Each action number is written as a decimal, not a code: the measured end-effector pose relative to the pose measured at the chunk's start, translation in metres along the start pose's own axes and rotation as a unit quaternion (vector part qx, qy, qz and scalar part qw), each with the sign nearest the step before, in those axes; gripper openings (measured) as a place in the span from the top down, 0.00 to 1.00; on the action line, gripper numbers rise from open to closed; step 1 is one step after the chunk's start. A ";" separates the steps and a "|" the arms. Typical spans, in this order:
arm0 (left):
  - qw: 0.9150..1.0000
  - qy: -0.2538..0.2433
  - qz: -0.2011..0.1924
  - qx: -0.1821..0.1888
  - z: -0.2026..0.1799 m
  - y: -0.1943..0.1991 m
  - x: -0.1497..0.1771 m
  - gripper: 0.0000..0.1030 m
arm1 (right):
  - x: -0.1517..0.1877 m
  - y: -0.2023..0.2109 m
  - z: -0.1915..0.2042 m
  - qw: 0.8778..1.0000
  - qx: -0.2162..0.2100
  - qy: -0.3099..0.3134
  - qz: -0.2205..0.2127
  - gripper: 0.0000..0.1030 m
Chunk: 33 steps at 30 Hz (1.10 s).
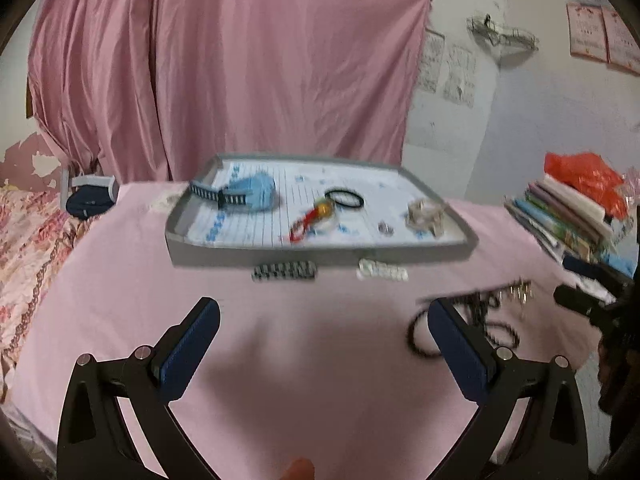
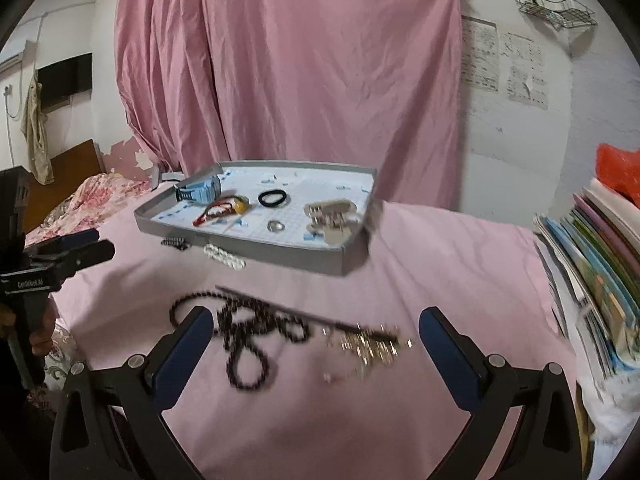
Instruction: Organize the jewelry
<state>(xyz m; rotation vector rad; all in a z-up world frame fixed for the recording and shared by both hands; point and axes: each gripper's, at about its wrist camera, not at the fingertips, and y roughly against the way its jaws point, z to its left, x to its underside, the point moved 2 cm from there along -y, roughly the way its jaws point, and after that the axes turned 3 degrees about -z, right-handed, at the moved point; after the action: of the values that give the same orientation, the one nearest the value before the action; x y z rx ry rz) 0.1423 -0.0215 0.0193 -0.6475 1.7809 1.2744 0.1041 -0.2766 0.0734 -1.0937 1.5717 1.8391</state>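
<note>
A grey tray (image 1: 320, 255) (image 2: 288, 254) lined with paper sits on the pink cloth. In it lie a blue watch (image 1: 248, 192) (image 2: 200, 191), a black hair tie (image 1: 345, 197) (image 2: 273, 199), a red cord charm (image 1: 310, 220) (image 2: 220, 208), a small ring (image 2: 275, 226) and silver clips (image 1: 425, 214) (image 2: 330, 216). Before the tray rest a dark link bracelet (image 1: 285, 271) and a white bead bracelet (image 1: 382, 271) (image 2: 224, 258). A black bead necklace (image 2: 248, 330) (image 1: 486, 320) and a gold chain pile (image 2: 370, 346) lie between the fingers of my open right gripper (image 2: 316, 326). My left gripper (image 1: 324, 320) hangs open, empty.
A pink curtain (image 2: 288, 80) hangs behind the table. Stacked books (image 2: 600, 280) (image 1: 568, 216) with a red bag (image 1: 586, 178) stand at the right edge. A floral bed (image 1: 28, 248) lies to the left. A hand holds the left gripper's handle (image 2: 28, 280) at the left.
</note>
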 end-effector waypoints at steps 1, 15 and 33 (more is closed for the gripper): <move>1.000 -0.003 0.004 0.000 -0.001 0.000 0.003 0.01 | 0.004 0.003 0.000 1.000 0.001 -0.001 0.004 0.00; 0.997 -0.013 0.068 0.035 -0.025 -0.006 0.034 0.01 | 0.043 0.010 -0.015 0.999 0.020 -0.013 0.047 0.00; 0.985 -0.067 0.114 0.112 -0.093 -0.056 0.011 0.16 | 0.013 -0.028 -0.077 0.993 -0.054 0.037 0.101 0.06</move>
<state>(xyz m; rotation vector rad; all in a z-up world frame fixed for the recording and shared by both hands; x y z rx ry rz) 0.1498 -0.1274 -0.0055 -0.2318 1.8905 1.2109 0.1388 -0.3468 0.0445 -1.0945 1.6958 2.0604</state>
